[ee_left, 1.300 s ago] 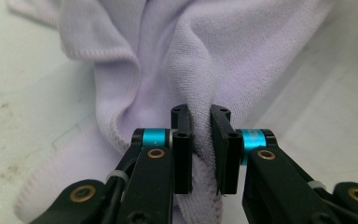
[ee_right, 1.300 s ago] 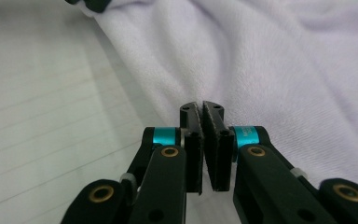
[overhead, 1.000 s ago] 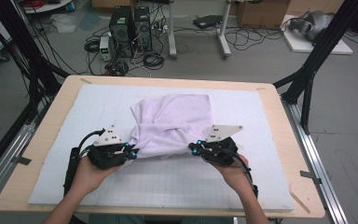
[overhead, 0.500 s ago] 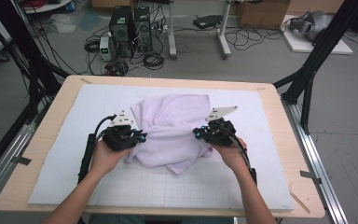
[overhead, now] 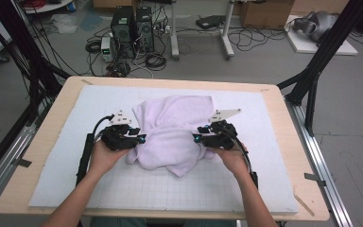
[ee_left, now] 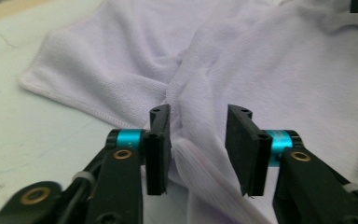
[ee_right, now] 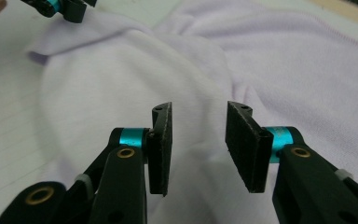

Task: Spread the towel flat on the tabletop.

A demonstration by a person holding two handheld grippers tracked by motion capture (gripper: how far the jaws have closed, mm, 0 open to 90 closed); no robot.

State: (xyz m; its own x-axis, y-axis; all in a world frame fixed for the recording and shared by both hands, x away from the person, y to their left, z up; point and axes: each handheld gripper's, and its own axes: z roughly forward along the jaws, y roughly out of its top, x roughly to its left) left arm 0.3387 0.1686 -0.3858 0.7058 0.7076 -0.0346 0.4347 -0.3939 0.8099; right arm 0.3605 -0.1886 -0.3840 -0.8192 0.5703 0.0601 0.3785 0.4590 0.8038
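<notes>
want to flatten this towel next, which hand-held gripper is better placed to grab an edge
Probably the left hand-held gripper: its jaws, just opened, straddle a raised fold of the towel near the stitched hem. The right hand-held gripper, also just opened, faces smooth cloth.

Colours on my bench: pale lilac, black and teal

The towel I'm working on is a pale lilac, plain with no print, and its stitched hem is the same shade. My left gripper and right gripper are both black, with a bright teal ring behind each pad and little brass-coloured rivets on the arms; each carries a light grey plate on top. Their cables are black too. The mat is a washed-out blue-white with a faint grid of thin lines. The table round it is light wood, tan along the edge.
</notes>
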